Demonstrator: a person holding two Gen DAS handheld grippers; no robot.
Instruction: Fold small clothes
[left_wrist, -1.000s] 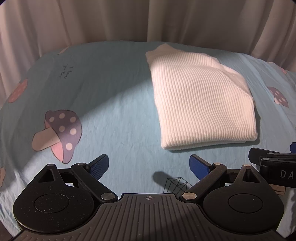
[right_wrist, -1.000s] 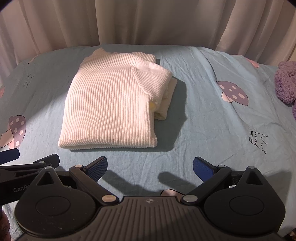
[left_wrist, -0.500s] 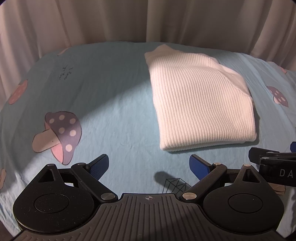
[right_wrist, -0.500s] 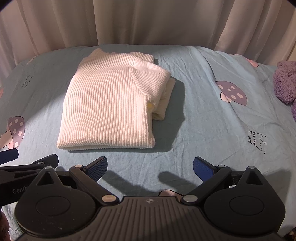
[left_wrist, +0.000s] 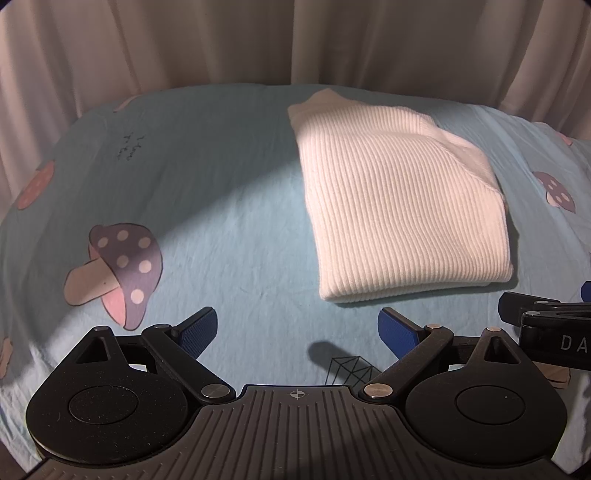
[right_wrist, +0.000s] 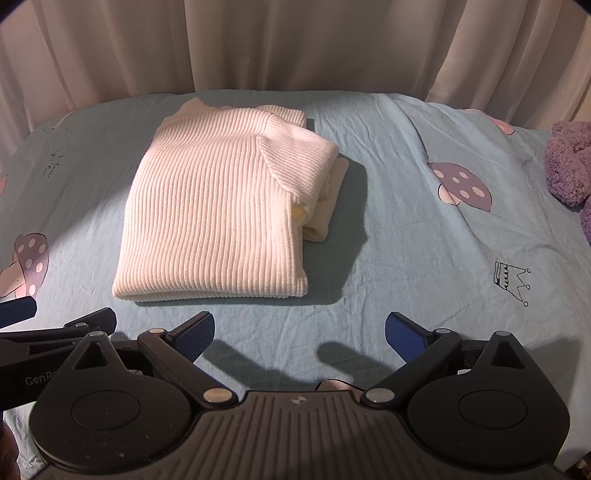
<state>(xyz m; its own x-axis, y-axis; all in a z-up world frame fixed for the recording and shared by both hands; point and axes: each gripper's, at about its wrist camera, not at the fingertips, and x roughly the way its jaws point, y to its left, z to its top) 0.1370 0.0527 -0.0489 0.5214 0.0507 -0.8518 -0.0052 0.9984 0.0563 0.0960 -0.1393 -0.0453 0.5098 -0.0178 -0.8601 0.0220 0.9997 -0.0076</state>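
Note:
A white ribbed sweater (left_wrist: 399, 206) lies folded into a rectangle on the light blue sheet (left_wrist: 229, 221); it also shows in the right wrist view (right_wrist: 221, 214), with a folded sleeve sticking out at its right side. My left gripper (left_wrist: 297, 330) is open and empty, hovering over the sheet in front of the sweater's near left corner. My right gripper (right_wrist: 299, 332) is open and empty, just in front of the sweater's near edge. Each gripper's body shows at the edge of the other's view.
The sheet carries mushroom prints (left_wrist: 118, 269) and a crown drawing (right_wrist: 511, 277). A purple plush toy (right_wrist: 569, 170) lies at the far right. Pale curtains (right_wrist: 295, 44) hang behind the bed.
Both grippers have drifted back slightly from the sweater. The sweater has not moved and both grippers stay open.

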